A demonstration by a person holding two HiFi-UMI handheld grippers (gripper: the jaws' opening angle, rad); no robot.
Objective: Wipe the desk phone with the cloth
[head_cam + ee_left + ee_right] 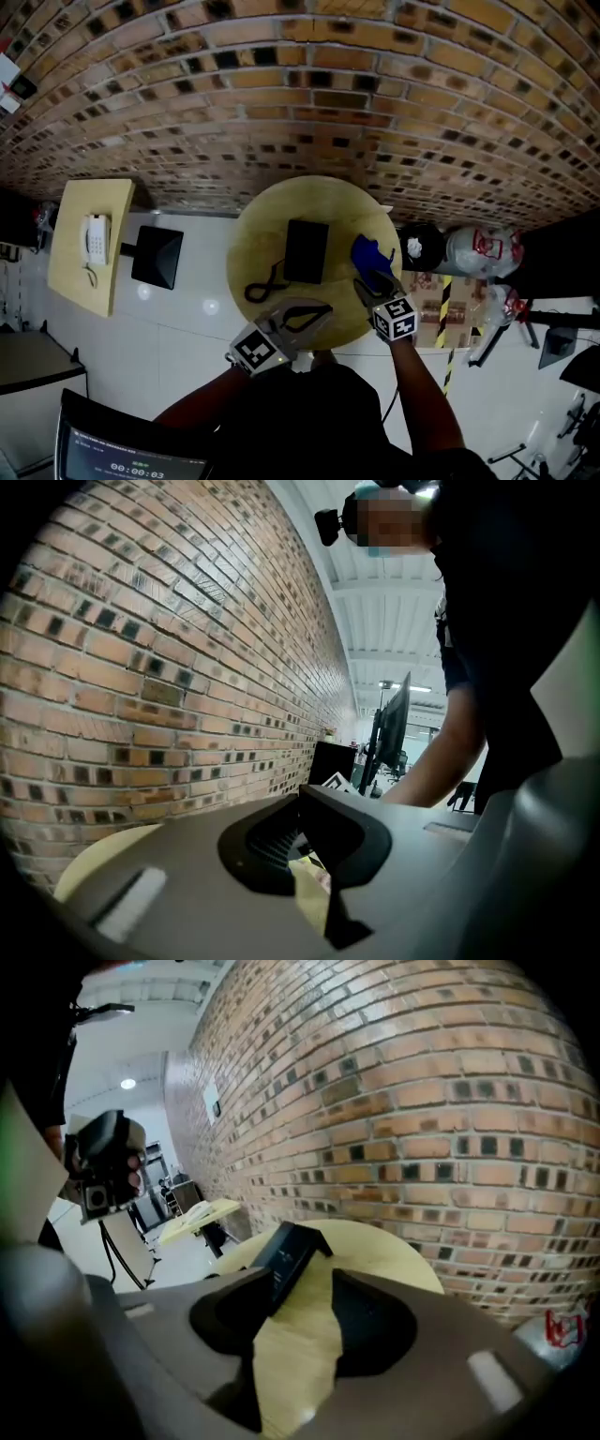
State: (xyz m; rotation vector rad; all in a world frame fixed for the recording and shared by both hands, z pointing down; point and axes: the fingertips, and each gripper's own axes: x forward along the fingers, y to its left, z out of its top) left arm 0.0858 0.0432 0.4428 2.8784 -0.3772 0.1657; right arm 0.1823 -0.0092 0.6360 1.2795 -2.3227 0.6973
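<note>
Blue cloth (367,251) lies just right of the desk phone (307,250) on the counter (253,234). Right claw (375,281) is there too, wide open and empty, probably to grab the cloth. Left claw (323,309) is closed and empty.

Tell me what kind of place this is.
Probably an office-style lab or test space: a brick wall, tiled floor, a round table with a black phone, a second table with a white phone, and a monitor further back.
</note>
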